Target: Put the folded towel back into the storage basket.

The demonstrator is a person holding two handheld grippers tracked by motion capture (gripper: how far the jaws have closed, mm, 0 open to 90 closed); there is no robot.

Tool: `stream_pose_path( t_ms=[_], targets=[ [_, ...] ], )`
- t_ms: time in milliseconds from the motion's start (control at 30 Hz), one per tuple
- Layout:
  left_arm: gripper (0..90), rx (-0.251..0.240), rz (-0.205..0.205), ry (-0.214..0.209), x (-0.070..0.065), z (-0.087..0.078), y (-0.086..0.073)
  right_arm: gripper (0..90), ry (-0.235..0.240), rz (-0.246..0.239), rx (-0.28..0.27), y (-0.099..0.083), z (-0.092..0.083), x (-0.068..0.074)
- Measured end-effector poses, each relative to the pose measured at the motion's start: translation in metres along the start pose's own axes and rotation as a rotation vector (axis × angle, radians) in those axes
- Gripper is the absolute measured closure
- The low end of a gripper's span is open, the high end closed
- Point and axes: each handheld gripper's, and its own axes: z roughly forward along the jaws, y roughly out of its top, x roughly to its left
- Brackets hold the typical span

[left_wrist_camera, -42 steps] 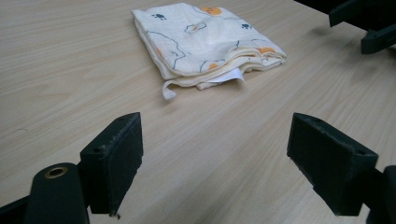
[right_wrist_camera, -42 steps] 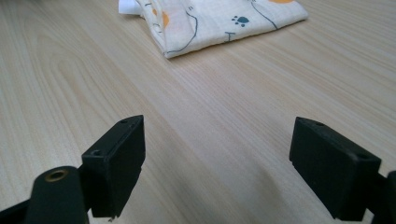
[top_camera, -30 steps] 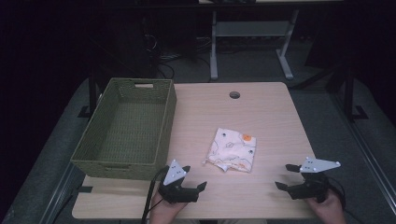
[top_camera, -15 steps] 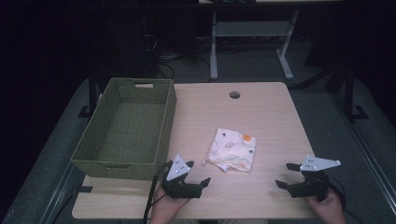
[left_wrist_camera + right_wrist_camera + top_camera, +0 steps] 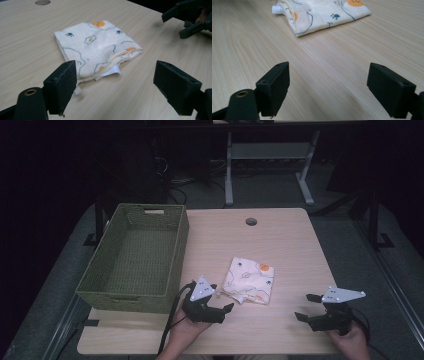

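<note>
Both jaws gaping wide and empty, left gripper (image 5: 223, 312) sitting just beside the folded cloth (image 5: 249, 286), right gripper (image 5: 306, 307) hanging well apart.

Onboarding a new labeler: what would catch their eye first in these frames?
Probably the folded cloth with paw and egg prints, lying mid-table and lit against the dark room. Next, the empty green woven basket at the table's left edge. Then the two open black tools flanking the cloth: the left tool close by it, the right tool farther off.
</note>
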Motion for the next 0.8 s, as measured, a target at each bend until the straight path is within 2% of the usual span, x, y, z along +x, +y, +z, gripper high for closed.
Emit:
stream_pose_path(
  t_ms=[133,267,567,800],
  targets=[
    [18.0,-0.001,0.007,0.007,0.001,0.005,0.011,18.0,0.003,0.004,-0.006,0.000,0.000,0.000],
    [17.9,0.004,0.017,0.006,0.002,0.010,0.015,18.0,0.000,-0.004,-0.001,0.000,0.000,0.000],
    [17.9,0.015,0.004,-0.001,0.006,0.027,0.027,18.0,0.002,-0.005,-0.001,0.000,0.000,0.001],
    [17.9,0.026,0.018,-0.007,0.007,0.038,0.042,18.0,0.008,-0.002,-0.005,0.000,0.000,0.001]
  ],
)
